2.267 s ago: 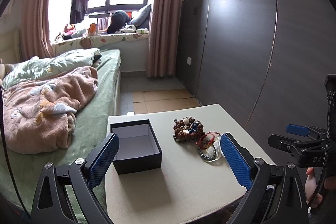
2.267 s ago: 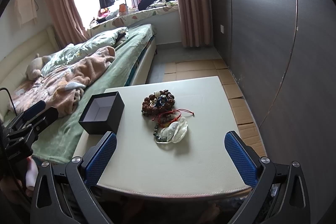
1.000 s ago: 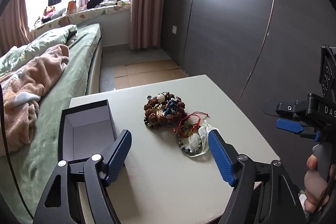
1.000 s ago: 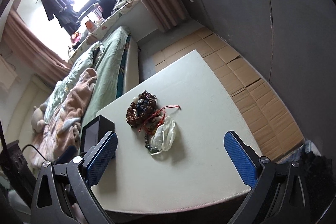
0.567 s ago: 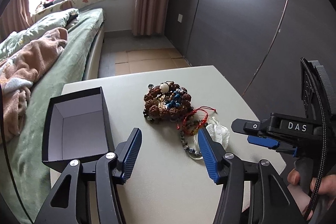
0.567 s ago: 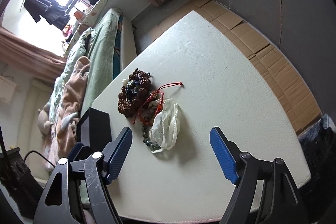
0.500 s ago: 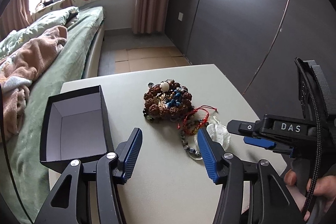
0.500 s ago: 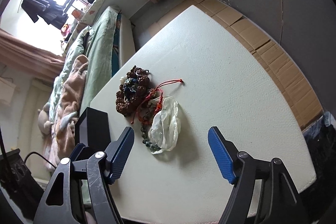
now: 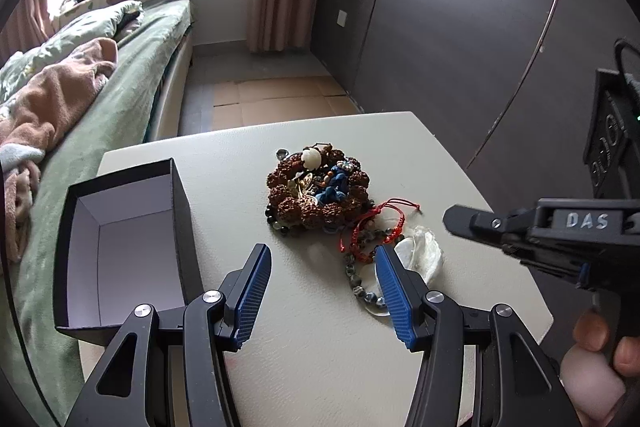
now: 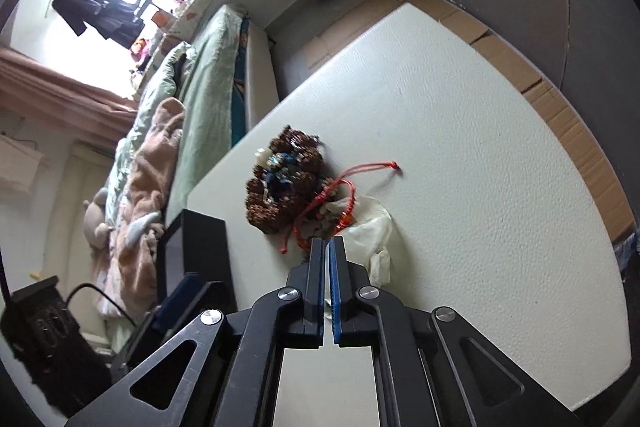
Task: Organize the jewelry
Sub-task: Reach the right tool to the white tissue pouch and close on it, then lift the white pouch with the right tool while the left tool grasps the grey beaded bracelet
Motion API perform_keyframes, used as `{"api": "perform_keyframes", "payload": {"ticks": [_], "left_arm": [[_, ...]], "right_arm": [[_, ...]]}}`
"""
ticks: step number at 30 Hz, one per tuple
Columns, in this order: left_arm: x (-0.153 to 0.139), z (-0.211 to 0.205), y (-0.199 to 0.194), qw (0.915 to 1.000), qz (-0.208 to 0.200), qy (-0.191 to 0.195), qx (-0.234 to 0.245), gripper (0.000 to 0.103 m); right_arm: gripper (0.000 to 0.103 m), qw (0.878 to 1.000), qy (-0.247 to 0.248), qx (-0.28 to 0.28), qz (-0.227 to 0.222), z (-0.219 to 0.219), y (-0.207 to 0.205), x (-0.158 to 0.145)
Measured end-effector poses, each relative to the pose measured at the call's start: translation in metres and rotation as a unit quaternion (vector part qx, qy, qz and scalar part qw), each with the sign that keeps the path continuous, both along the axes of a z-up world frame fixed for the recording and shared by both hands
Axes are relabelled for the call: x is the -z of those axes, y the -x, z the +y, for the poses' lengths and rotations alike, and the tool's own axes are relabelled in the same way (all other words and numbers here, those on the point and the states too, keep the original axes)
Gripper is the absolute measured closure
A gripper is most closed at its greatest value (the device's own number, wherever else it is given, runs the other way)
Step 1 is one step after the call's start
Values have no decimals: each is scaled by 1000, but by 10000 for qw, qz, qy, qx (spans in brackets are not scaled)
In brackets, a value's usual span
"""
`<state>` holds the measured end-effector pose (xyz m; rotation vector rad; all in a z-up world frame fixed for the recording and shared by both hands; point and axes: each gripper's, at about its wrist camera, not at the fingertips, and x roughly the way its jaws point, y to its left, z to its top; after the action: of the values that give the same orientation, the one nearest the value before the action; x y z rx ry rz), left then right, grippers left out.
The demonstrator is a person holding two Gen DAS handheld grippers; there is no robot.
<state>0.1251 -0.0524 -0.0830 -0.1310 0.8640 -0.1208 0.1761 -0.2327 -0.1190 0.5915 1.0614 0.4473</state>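
Loosely heaped near the middle of the pale table, the jewelry is a tangle: a coil of knobbly brown seed beads with a white bead and blue knotted cord on top; a red cord bracelet hooked through a strand of grey-green stone beads; and, under these, a crumpled clear plastic pouch. An open black box with a pale lining stands well to the left of the heap, empty as far as can be seen.

Left gripper hangs about half open over the near side of the pile, nothing between its blue pads; right gripper has its jaws pressed together, tips at the near edge of the heap where pouch and red cord meet. Whether they have pinched a cord or bead, or nothing, cannot be told.

Likely all of it is light, limp and snag-prone; lifting one strand may drag its neighbours. The seed-bead coil offers a firm, grippy bunch to pinch; the pouch looks slippery, and a thin cord could slide from between flat pads.
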Motion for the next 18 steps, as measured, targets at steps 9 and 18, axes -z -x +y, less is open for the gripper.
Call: {"api": "perform_keyframes", "payload": {"ticks": [9,18], "left_arm": [[13,-15,-13,9992,223,-284,182,48],[21,-13,-22,9990,377,-206,123,48]], "right_arm": [[99,9994,305,102,115,-12,-6,-10],[27,9985,265,22,488,-11,-22,13]]}}
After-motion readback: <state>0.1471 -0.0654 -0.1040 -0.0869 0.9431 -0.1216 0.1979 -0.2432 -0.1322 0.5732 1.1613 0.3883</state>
